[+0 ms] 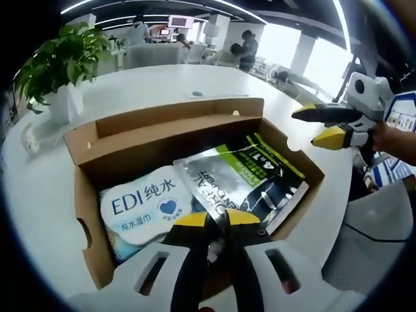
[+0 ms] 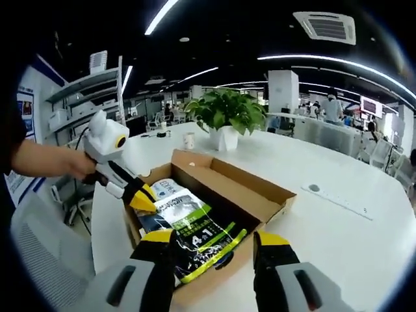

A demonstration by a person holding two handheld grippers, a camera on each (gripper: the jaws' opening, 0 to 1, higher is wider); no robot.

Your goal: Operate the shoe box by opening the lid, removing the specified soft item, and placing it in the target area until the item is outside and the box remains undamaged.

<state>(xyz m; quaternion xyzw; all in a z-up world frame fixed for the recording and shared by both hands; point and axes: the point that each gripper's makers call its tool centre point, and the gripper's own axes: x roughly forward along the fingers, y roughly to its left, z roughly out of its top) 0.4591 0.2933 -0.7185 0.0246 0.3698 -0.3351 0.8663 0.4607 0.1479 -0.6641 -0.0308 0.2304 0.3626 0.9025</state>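
With the brown cardboard shoe box [image 1: 84,195] already open, the left gripper [image 1: 218,221] had pinched its silver foil pouch [image 1: 227,179] for lifting out, while the right gripper [image 2: 214,244] hovered nearby, jaws apart.

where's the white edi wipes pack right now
In the left gripper view the EDI wipes pack lies inside the open shoe box, at its left, beside the silver pouch.

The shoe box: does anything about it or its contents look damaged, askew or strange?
Nothing looks damaged. The cardboard shoe box stands open on the white table, lid folded back. Inside, a silver and green pouch lies tilted, partly overlapping the white wipes pack. The left gripper has its jaws closed on the pouch's edge.
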